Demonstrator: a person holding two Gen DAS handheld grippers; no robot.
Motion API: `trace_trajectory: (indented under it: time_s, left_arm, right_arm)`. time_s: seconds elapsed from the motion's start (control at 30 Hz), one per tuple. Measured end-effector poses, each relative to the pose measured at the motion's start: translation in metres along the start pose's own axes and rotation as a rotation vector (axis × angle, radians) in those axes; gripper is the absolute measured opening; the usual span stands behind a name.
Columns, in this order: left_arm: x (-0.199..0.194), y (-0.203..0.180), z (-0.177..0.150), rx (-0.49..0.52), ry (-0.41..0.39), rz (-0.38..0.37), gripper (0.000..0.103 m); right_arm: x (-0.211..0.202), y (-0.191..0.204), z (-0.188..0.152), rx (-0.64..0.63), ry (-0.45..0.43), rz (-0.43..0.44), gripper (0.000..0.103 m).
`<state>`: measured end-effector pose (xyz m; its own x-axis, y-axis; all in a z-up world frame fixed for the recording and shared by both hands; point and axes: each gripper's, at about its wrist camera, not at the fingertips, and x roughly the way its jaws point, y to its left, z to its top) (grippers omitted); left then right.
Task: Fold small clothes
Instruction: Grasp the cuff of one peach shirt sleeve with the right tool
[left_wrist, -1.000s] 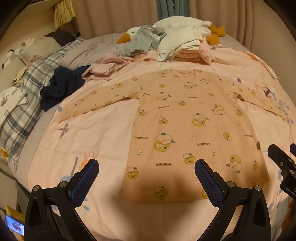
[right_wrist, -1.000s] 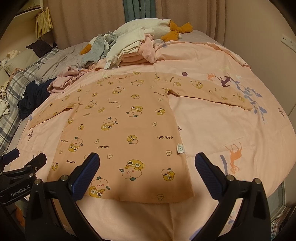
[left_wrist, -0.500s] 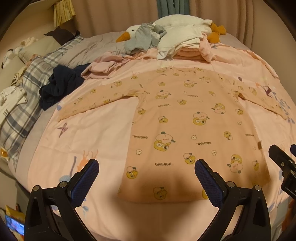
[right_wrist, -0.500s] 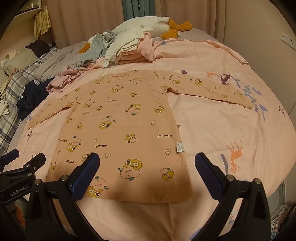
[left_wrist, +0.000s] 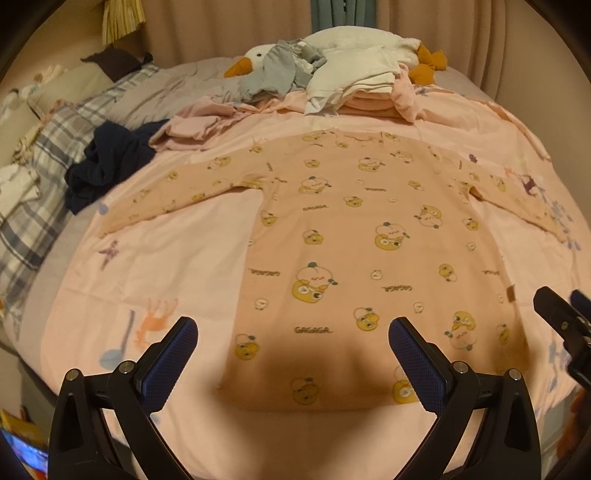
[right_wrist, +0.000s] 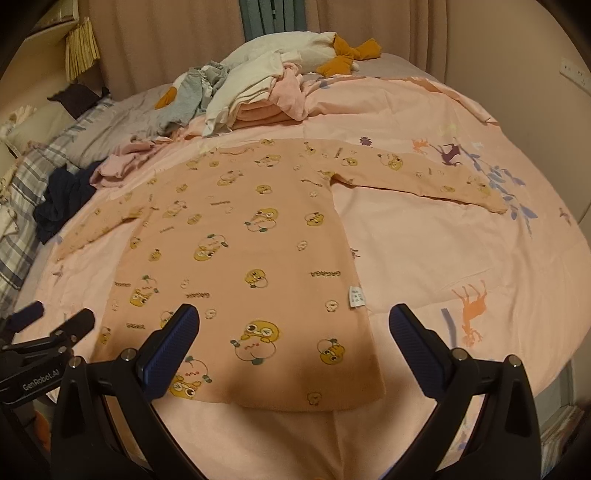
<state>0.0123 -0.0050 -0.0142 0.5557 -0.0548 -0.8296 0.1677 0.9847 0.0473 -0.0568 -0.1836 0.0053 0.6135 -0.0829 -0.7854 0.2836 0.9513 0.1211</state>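
A small peach long-sleeved shirt (left_wrist: 354, 240) with yellow cartoon prints lies flat on the pink bed cover, both sleeves spread out, hem nearest me. It also shows in the right wrist view (right_wrist: 243, 258). My left gripper (left_wrist: 293, 354) is open and empty, hovering above the hem's left part. My right gripper (right_wrist: 295, 339) is open and empty above the hem's right part, near the white side label (right_wrist: 355, 296). Each gripper shows at the edge of the other's view.
A heap of clothes and a plush goose (left_wrist: 332, 70) lies at the far end of the bed. A pink garment (left_wrist: 195, 127) and a dark navy garment (left_wrist: 107, 162) lie at the far left by plaid bedding (left_wrist: 33, 192). The bed's near edge is just below the hem.
Both grippers have drifted slightly toward the shirt; the shirt sits a little lower and closer in both views. Nothing was grasped.
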Motion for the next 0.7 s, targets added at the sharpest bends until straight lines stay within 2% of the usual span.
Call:
trace_trajectory:
  time_s: [0.03, 0.1, 0.2, 0.27, 0.37, 0.47, 0.63, 0.7]
  left_arm:
    - [0.002, 0.000, 0.001, -0.006, 0.000, -0.019, 0.102]
    - [0.011, 0.002, 0.002, -0.026, 0.013, -0.108, 0.102]
    - [0.023, 0.008, 0.006, -0.083, 0.024, -0.254, 0.102]
    - [0.030, 0.011, 0.009, -0.120, 0.020, -0.334, 0.102]
    - [0.040, 0.013, 0.016, -0.156, 0.014, -0.386, 0.102]
    - [0.048, 0.011, 0.024, -0.177, 0.013, -0.405, 0.102]
    - [0.066, 0.009, 0.037, -0.173, 0.057, -0.407, 0.102]
    - [0.073, 0.008, 0.043, -0.185, 0.068, -0.407, 0.102]
  right_arm:
    - [0.001, -0.004, 0.000, 0.015, -0.008, 0.047, 0.103]
    - [0.004, -0.020, 0.002, 0.076, -0.028, 0.200, 0.103]
    - [0.014, -0.053, 0.003, 0.204, -0.061, 0.368, 0.103]
    - [0.021, -0.079, 0.004, 0.289, -0.098, 0.424, 0.103]
    - [0.032, -0.119, 0.005, 0.394, -0.162, 0.474, 0.103]
    - [0.047, -0.152, 0.008, 0.451, -0.158, 0.424, 0.103]
    - [0.072, -0.213, 0.021, 0.510, -0.133, 0.212, 0.103]
    - [0.083, -0.243, 0.026, 0.584, -0.138, 0.190, 0.103]
